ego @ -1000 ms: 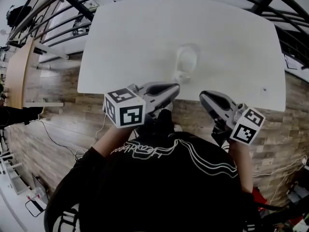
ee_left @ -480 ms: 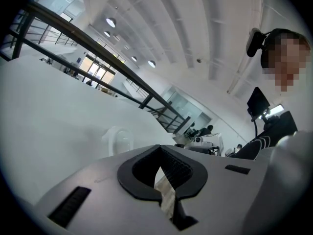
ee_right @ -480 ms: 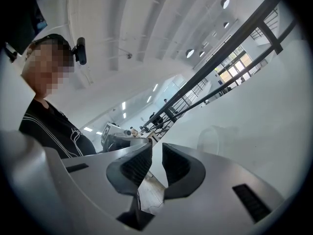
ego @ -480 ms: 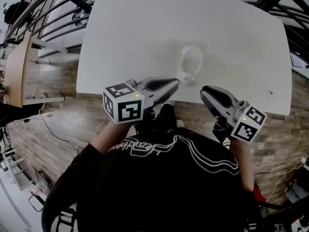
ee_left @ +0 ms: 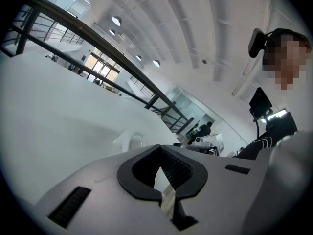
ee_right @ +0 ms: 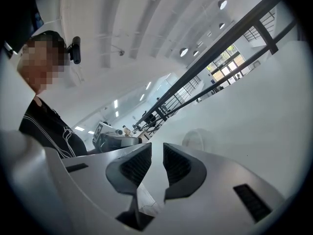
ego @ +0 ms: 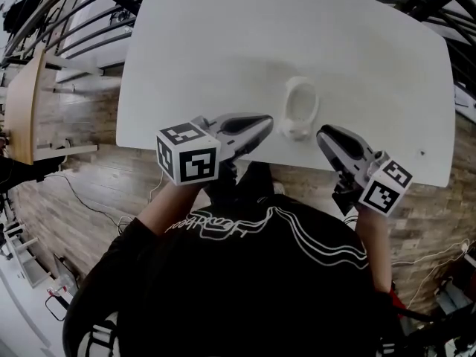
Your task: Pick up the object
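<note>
Where the left hand-held gripper [ego: 262,123] reaches over the near edge of the bench [ego: 208,43], its jaws meet tip to tip with nothing between them. Alongside, the right hand-held gripper [ego: 324,134] has its jaws drawn to a thin slit, also empty. The white object [ego: 300,108] lies on the bench between the two tips, close to the near edge, its oval opening turned upward. The bench top is white. A wooden floor [ego: 74,192] shows below, and a dark railing [ego: 67,13] lies beyond.
</note>
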The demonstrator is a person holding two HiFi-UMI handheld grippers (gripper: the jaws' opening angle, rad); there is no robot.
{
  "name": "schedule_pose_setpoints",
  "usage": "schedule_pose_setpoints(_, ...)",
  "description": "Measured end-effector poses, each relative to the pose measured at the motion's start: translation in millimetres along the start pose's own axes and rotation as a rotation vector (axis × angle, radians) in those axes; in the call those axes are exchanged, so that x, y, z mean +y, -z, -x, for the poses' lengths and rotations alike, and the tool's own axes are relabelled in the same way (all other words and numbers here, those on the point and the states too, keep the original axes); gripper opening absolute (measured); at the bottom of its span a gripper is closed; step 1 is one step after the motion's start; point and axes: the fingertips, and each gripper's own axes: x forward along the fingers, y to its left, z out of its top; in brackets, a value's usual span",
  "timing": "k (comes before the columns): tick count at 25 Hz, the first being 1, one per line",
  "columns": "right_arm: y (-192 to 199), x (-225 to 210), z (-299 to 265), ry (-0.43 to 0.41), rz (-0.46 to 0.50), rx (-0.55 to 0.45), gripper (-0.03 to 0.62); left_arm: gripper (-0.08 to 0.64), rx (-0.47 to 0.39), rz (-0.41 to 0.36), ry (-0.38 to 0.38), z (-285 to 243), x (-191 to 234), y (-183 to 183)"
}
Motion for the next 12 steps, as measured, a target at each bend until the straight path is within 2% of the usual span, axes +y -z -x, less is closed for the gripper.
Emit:
schedule_pose_setpoints(1,0.4,-4.9,-2.0,0.012,-0.005,0.005,0.030,0.006,0.000,0.005,0.003,-1.0,2.4,-1.3)
schedule_pose_setpoints(5,-2.8,-27.3,-15.6,0.068,-0.016,0.037,0.114,0.006,0.004,0.024,0.016,-6.3,14.4,-13.6)
schedule_pose_setpoints(12,6.4,-65.8,-26.0,0.160,-0.071,0.105,0.170,0.006,0.014,0.042,0.034,-20.0,27.5,-21.0)
